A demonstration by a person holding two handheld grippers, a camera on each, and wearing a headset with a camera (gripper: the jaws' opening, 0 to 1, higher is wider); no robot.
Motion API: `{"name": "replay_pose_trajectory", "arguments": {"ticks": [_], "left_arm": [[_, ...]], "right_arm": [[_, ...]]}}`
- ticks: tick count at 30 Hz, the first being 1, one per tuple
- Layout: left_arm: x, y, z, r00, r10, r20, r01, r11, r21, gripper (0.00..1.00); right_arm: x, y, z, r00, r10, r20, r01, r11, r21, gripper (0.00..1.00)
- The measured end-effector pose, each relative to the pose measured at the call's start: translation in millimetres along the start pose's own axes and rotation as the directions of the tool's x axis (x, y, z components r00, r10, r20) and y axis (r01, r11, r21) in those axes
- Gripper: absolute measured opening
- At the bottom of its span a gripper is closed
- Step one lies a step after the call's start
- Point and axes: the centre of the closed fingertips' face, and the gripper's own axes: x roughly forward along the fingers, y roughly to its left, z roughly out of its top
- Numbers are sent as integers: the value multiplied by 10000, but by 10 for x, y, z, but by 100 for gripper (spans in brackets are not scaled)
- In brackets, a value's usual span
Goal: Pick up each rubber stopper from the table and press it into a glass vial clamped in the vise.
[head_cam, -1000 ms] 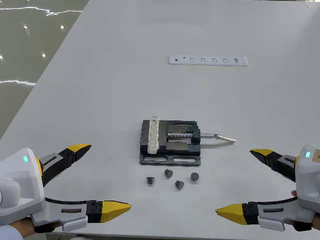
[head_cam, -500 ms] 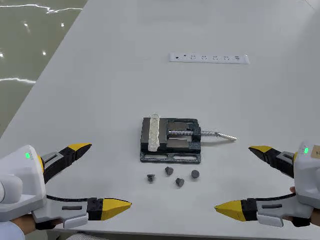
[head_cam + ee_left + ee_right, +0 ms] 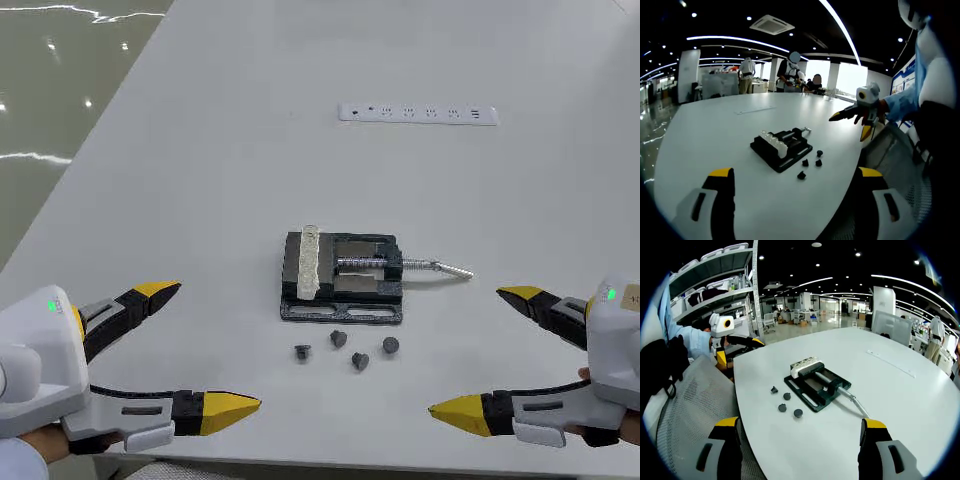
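Four rubber stoppers (image 3: 338, 339) lie loose on the white counter (image 3: 200, 200). They sit in a rough row just in front of the vise (image 3: 350, 285), and none touches another or the vise. The vise stands near the middle of the counter, with its screw handle sticking out to the right. A row of glass vials (image 3: 309, 262) stands upright, clamped at the vise's left end. The left gripper (image 3: 215, 345) hangs over the near left edge of the counter, its jaws spread wide and holding nothing. The right gripper (image 3: 466, 350) mirrors it at the near right edge, its jaws likewise wide apart and empty. Both grippers are well apart from the stoppers, which lie between them. A white power strip (image 3: 417, 113) lies flat farther back on the counter, well beyond the vise.
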Motion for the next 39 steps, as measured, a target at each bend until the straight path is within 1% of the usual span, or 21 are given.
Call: {"name": "replay_pose_trajectory", "arguments": {"ticks": [11,13,15,20,24,26,30,32,35,36,38,39], "left_arm": [[-1,29,5,10000,-9,59,9,10000,14,99],[0,29,9,10000,-10,73,10,10000,27,99],[3,28,14,10000,-15,94,15,10000,5,99],[12,32,0,10000,-59,67,59,10000,-25,99],[12,32,-10,9999,-110,29,110,9999,-40,99],[15,31,-12,9999,-137,39,137,9999,-32,99],[22,26,-15,9998,-189,17,189,9998,15,99],[29,22,-16,9997,-229,15,229,9997,48,99],[38,15,-15,9996,-276,28,276,9996,107,99],[44,12,-13,9995,-326,59,325,9994,141,99],[49,4,-13,9993,-360,98,359,9993,105,99],[53,-2,-14,9992,-385,120,383,9992,118,99]], "right_arm": [[27,-16,44,10000,51,-32,-51,10000,-27,99],[23,-25,76,10000,17,48,-17,10000,-51,96],[28,-28,90,9999,90,-45,-90,9999,45,92],[58,-23,101,9997,129,-209,-130,9999,-42,89],[90,-12,86,9984,234,-513,-250,9992,-315,82],[105,-2,74,9968,302,-735,-342,9980,-529,76],[141,22,78,9937,469,-1017,-555,9949,-842,70],[153,27,75,9907,613,-1216,-732,9927,-959,65],[176,40,77,9862,744,-1477,-936,9874,-1276,60],[184,44,77,9836,775,-1630,-1017,9842,-1453,58],[199,49,76,9798,877,-1799,-1159,9814,-1530,54],[210,66,78,9756,963,-1973,-1290,9786,-1601,52]]}}
